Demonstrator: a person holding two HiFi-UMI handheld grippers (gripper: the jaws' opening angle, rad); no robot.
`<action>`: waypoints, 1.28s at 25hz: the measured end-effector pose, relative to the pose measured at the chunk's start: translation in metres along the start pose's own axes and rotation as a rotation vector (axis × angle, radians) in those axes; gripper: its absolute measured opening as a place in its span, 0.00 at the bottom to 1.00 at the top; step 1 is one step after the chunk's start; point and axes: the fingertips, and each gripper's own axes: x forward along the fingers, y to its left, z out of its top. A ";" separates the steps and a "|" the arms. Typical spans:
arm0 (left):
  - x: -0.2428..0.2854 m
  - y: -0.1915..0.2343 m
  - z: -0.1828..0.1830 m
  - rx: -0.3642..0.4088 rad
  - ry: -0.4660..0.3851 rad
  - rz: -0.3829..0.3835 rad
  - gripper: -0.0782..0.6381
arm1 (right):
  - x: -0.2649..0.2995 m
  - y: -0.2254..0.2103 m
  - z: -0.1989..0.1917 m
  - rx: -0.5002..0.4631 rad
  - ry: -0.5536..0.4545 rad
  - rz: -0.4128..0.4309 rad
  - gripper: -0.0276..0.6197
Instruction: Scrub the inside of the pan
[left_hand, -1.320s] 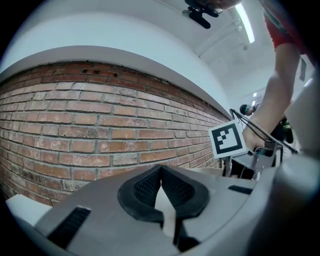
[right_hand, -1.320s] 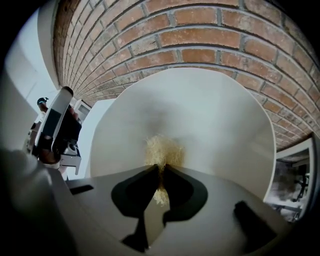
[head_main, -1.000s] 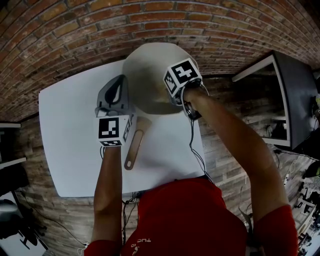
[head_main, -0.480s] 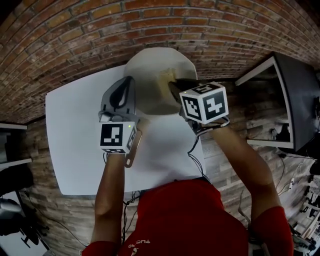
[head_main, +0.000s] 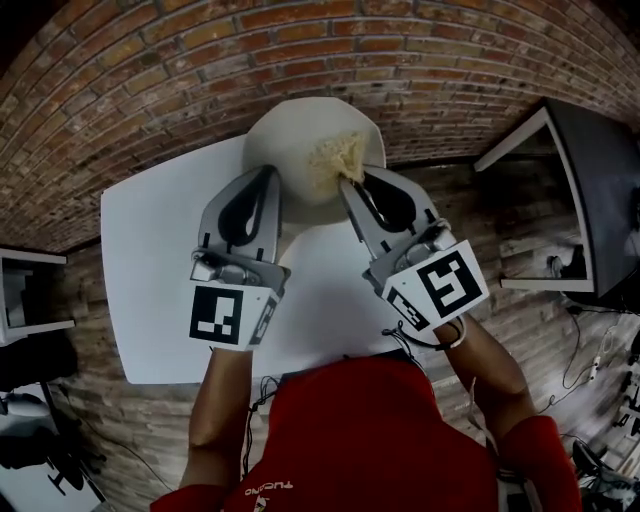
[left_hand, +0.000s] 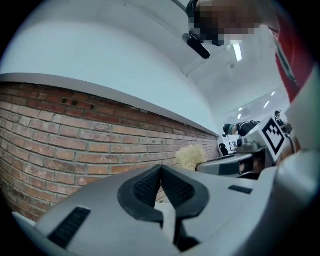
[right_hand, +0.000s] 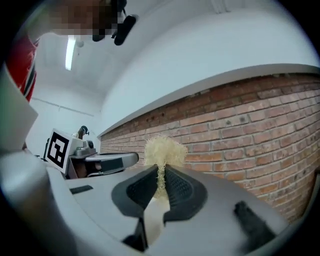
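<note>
We are reaching both forearms forward over the white tabletop. Our right gripper is pinching a pale fibrous scrubber over the pan at the tabletop's far edge. Our left gripper is hovering beside the pan's left rim, jaws pressed together on nothing.

- White table, bare surface toward 9 o'clock in head view.
- Brick wall from 10 to 2 o'clock, behind table's far edge.
- Plank floor at 3 to 4 o'clock.
- Dark desk, white-framed, at 3 o'clock, apart from table.
- Ceiling strip light at 10 o'clock, right gripper view.
</note>
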 end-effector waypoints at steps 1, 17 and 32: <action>-0.004 -0.004 0.005 0.002 -0.009 -0.002 0.13 | -0.007 0.003 0.005 -0.004 -0.025 -0.004 0.12; -0.034 -0.045 0.020 0.029 -0.059 0.028 0.13 | -0.061 0.029 0.017 -0.033 -0.143 -0.018 0.12; -0.036 -0.043 0.017 0.020 -0.054 0.046 0.13 | -0.059 0.034 0.013 -0.025 -0.134 0.003 0.12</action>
